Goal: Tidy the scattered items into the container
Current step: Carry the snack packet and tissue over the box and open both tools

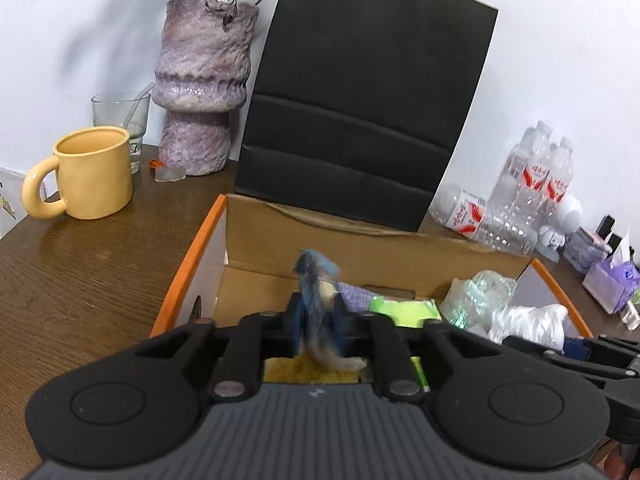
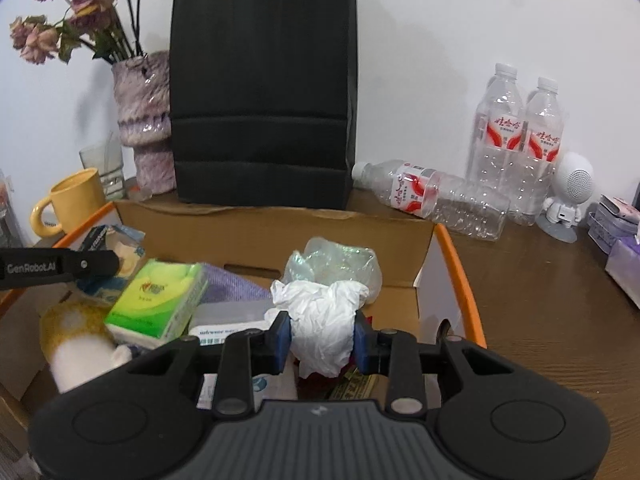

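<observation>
Left gripper (image 1: 316,320) above the cardboard box (image 1: 360,240), jaws narrow, a blurred blue-and-tan packet (image 1: 314,292) between the pads; pressed or loose, cannot tell. Right gripper (image 2: 321,338) over the same box, jaws clamped on a crumpled white paper wad (image 2: 320,320). Inside the box: green tissue pack (image 2: 160,296), clear plastic bag (image 2: 336,260), yellow-and-white plush roll (image 2: 76,336).

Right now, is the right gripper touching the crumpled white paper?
Touching. The right wrist view shows the right gripper pinching the crumpled white paper from both sides.
</observation>
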